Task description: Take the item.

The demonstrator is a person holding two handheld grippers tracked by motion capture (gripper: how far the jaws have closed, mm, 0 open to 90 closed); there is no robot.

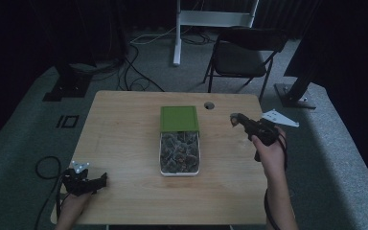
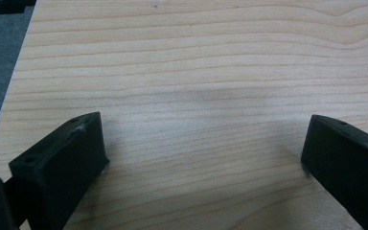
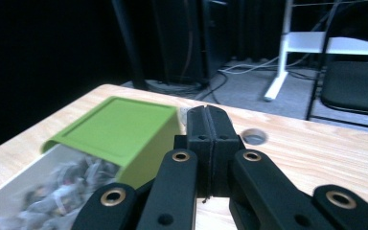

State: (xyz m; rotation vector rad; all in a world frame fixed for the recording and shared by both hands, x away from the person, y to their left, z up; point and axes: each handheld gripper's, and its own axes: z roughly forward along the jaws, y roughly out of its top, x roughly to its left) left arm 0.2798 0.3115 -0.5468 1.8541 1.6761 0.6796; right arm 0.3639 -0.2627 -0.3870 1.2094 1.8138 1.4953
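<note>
The right gripper point(image 1: 233, 120), jaws pressed together, is hovering beside the box point(image 1: 179, 154), while the left gripper point(image 1: 100, 181) is resting, jaws spread.

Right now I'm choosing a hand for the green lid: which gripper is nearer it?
Right. The right gripper is just beside the green lid; the left gripper rests at the table's near-left corner.

I can read no text, label, brand, number or sign in any of my views. The green lid point(image 1: 179, 118) is plain, and the table point(image 1: 124, 143) shows bare wood grain. The contents of the tray point(image 1: 179, 173) are too small and blurred to read.
</note>
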